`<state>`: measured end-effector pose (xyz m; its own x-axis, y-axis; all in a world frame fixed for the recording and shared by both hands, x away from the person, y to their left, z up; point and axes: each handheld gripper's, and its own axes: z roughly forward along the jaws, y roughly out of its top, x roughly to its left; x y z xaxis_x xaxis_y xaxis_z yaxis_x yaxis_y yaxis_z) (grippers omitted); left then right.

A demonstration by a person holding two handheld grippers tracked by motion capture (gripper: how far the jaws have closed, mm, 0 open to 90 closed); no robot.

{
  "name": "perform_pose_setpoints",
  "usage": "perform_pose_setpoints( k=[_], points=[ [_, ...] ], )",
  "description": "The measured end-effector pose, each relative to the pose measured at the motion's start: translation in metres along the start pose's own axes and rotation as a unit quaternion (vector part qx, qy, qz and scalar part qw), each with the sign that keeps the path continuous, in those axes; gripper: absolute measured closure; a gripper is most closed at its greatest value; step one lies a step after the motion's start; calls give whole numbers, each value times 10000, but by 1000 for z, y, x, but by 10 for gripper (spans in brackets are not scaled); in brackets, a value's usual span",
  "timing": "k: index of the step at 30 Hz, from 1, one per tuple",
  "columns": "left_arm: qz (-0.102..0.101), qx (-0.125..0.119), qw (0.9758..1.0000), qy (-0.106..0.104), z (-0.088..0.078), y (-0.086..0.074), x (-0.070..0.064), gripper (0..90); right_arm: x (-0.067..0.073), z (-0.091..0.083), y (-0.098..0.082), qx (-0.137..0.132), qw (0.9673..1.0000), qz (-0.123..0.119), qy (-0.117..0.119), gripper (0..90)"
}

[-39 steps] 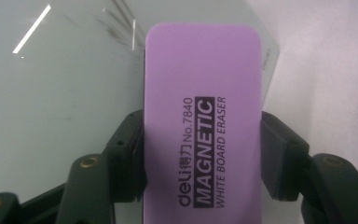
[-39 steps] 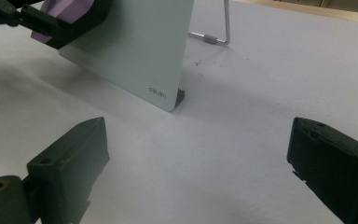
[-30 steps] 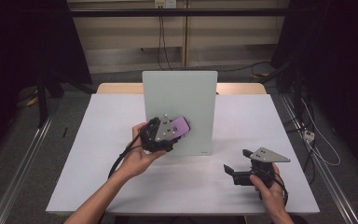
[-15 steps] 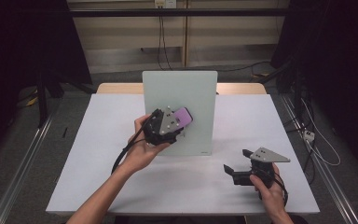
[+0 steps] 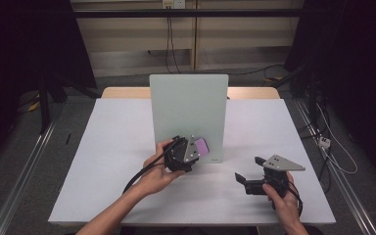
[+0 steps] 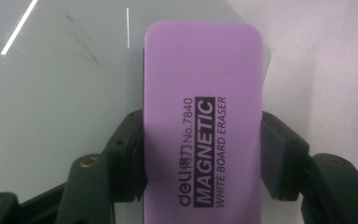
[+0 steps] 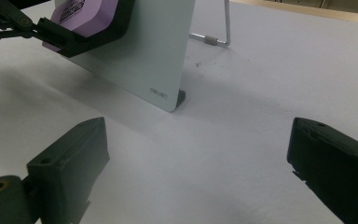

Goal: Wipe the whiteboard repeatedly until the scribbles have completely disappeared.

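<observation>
1 eraser (image 6: 203, 116), purple, rounded corners, black print "deli No.7840 MAGNETIC WHITE BOARD ERASER". Sits between the 2 black jaws of the L gripper (image 5: 192, 152); pads press its 2 long edges, one per side, so jaws are pinching it. Eraser sticks out well past the fingertips (image 6: 130, 140); its lower end runs back toward the gripper body, between the jaw arms. In right gripper view a dark underside layer shows beneath the purple top, and that side lies against the board.

1 whiteboard (image 5: 188, 110), pale green-grey, standing tilted back on the table, just beyond the L fingertips. Eraser is at the board's lower right part, near the right edge; part of eraser overhangs that edge in left gripper view. Faint dark smears on the board up and left of the eraser, plus 2 bright light streaks. Small "deli" logo at the board's bottom corner. 1 wire stand leg (image 7: 219, 32) behind the board.

L hand (image 5: 159, 169) grips the gripper body; 1 cable trails from it toward the person.

R gripper (image 5: 247, 181): 2 jaws spread wide, nothing between them, bare table surface in the gap. Rests low on the table, well apart from the eraser, to the right of the board's bottom corner. 1 grey 3-cornered plate on top. R hand (image 5: 284, 200) holds it from behind.

1 table (image 5: 117, 142), white top.
</observation>
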<state>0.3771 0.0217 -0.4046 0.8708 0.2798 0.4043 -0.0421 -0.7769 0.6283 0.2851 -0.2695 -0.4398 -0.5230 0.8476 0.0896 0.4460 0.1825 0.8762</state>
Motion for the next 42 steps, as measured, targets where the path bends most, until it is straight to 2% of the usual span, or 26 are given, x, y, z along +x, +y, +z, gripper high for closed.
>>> perform_pose_setpoints(
  k=[3, 8, 10, 12, 15, 17, 20, 24, 28, 30, 33, 36, 38, 39, 42],
  points=[
    [-155, -100, 9998, 5, -5, 1, 8, 412, 0, -1, 0, -1, 10000, -4, -3, 49],
    [-391, -307, 9985, 230, -20, 7, 26, 412, 0, 0, 0, 7, 10000, -4, 3, 49],
    [-499, -406, 9975, 304, -26, 9, 34, 412, 0, 0, 0, 16, 10000, -17, 0, 49],
    [-642, -558, 9955, 420, -32, 12, 41, 412, 0, 1, 0, 15, 10000, -18, -3, 49],
    [-851, -751, 9924, 486, -39, 13, 52, 412, 0, 0, 0, 16, 10000, -24, -4, 49],
    [-872, -766, 9922, 461, -40, 14, 55, 412, 0, 0, 0, 17, 10000, -17, -9, 49],
    [-725, -699, 9935, 534, -39, 14, 50, 412, 0, 0, 0, 14, 10000, -21, -1, 49],
    [-571, -549, 9961, 382, -29, 12, 39, 412, 0, 0, 0, 9, 10000, -11, -2, 49],
    [-387, -320, 9986, 169, -16, 3, 21, 412, 0, 0, 0, 3, 10000, -16, -4, 49],
    [-279, -114, 9995, 48, -10, -3, 12, 412, 0, -1, 0, 7, 10000, -11, 0, 48],
    [-224, 52, 9997, -113, -4, -11, 3, 412, 0, 0, 0, 10, 10000, 11, 3, 49],
    [-257, 82, 9994, -218, 2, -15, -5, 412, 1, 0, 0, 2, 10000, -12, 4, 49],
    [-129, 187, 9993, -289, 8, -15, -11, 412, 1, 0, 0, -4, 10000, -17, -1, 49],
    [14, 303, 9989, -351, 10, -14, -13, 412, 1, 0, 0, -9, 10000, -19, -3, 49],
    [87, 349, 9988, -341, 14, -12, -18, 412, 0, 0, 0, 0, 10000, -8, 2, 49]
  ],
)
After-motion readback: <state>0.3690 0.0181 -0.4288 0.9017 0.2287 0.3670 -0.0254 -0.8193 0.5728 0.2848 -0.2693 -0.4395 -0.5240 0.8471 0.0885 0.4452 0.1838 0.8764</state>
